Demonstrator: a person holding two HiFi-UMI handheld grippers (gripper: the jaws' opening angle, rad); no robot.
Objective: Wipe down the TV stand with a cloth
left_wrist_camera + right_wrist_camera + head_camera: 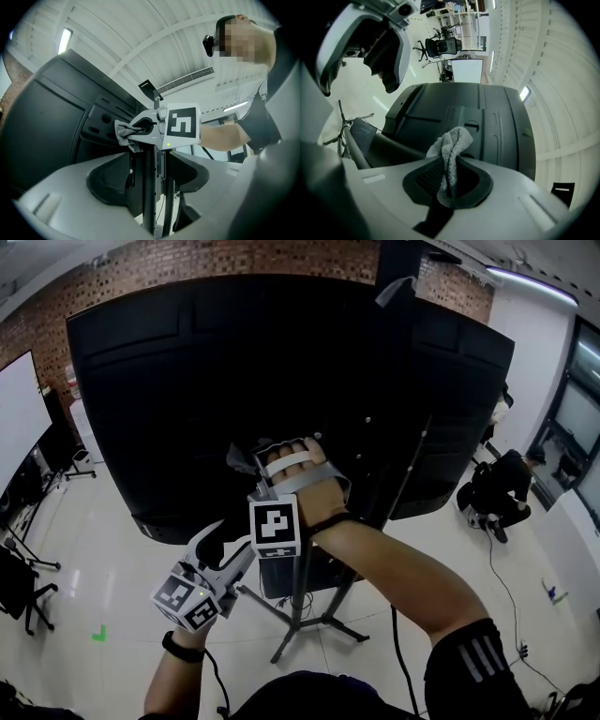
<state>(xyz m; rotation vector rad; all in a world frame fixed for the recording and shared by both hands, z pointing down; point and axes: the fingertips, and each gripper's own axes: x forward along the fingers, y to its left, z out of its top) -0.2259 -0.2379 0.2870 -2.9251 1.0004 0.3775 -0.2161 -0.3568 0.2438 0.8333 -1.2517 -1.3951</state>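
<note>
**While your right gripper (449, 185) is clamping the cloth (451, 154), your left gripper (150, 174) is hanging open**

As you are looking down at the back of the set, the grey cloth is sitting pinched between your right gripper's jaws. They are pressing in on it tightly, and its bunched top is sticking out past the tips. That free end is lying just beside the black rear panel of the TV (187, 381), near its middle. Whether it is touching the panel is not clear. In the head view the cloth is showing at about 10 o'clock from your right hand (305, 479). The TV stand (302, 610) is running down from there toward 6 o'clock, and its splayed legs are resting on the pale floor (112, 559).

Your left gripper is hanging at about 7 o'clock from the right one, below the TV's lower edge. Its jaws are standing wide apart and gripping nothing. The stand's dark post (149, 201) is showing in the gap between them, though it may be lying beyond the pads.

Farther out, a brick wall (234, 259) is running along at 12 o'clock. An office chair (19, 587) is standing at 8 o'clock, and a person (506, 486) is crouching at 3 o'clock.
</note>
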